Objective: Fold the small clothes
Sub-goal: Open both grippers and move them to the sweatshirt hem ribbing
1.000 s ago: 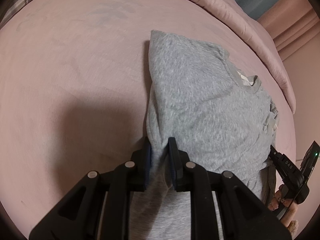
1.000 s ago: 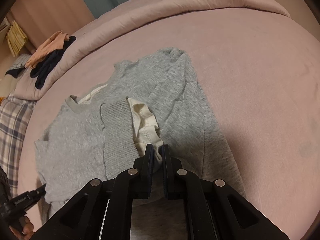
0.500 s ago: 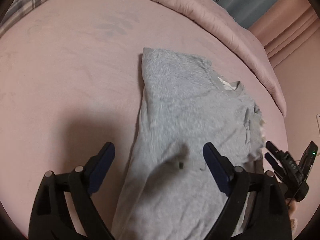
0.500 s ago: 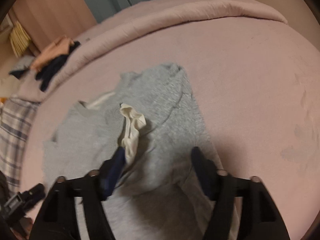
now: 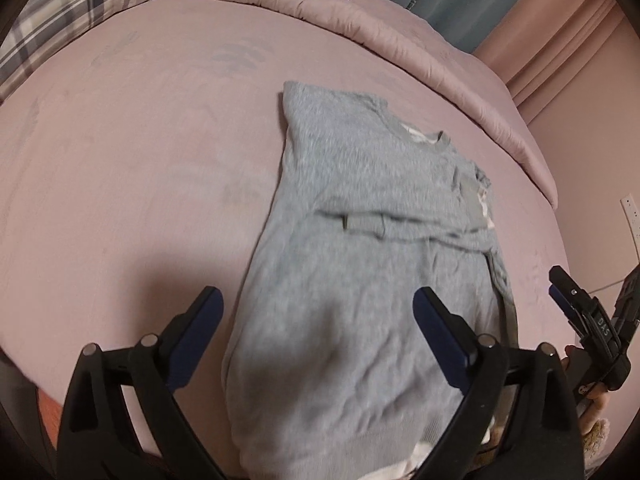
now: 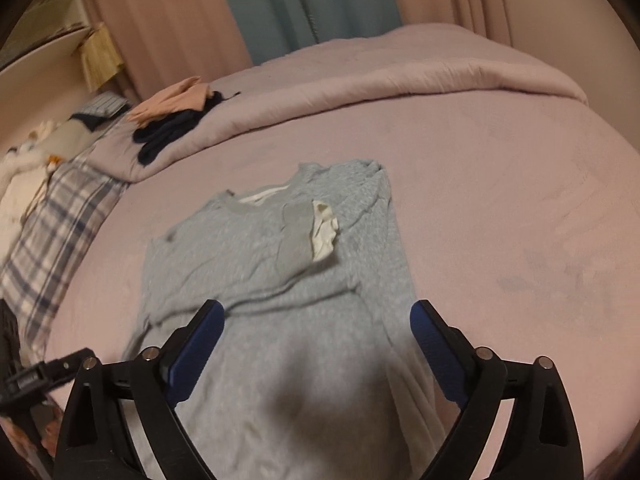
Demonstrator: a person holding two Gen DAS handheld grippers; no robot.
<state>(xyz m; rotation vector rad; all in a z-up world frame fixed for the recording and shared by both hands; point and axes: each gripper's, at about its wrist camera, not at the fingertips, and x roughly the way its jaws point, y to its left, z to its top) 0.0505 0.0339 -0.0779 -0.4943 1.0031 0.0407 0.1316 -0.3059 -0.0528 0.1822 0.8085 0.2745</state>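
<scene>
Grey knit is lying flat on the pink bedspread: the small grey sweater is resting near the middle of the bed, neck toward the rolled pink duvet, both sleeves lying folded across its front; in the right wrist view one grey cuff is showing a cream lining beside it. The left gripper is hovering over the sweater's lower half, its blue-padded fingers having just been opening and now standing wide apart, nothing clamped between them, the fabric lying loose beneath. The right gripper is likewise hanging above the hem end, its jaws having just been opening too, spread wide and gripping nothing; from the left wrist view it is appearing at the far right edge, held in a hand. Dark and peach clothes are sitting on the duvet, well apart from the sweater; a plaid pillow is lying at the bed's left side.
</scene>
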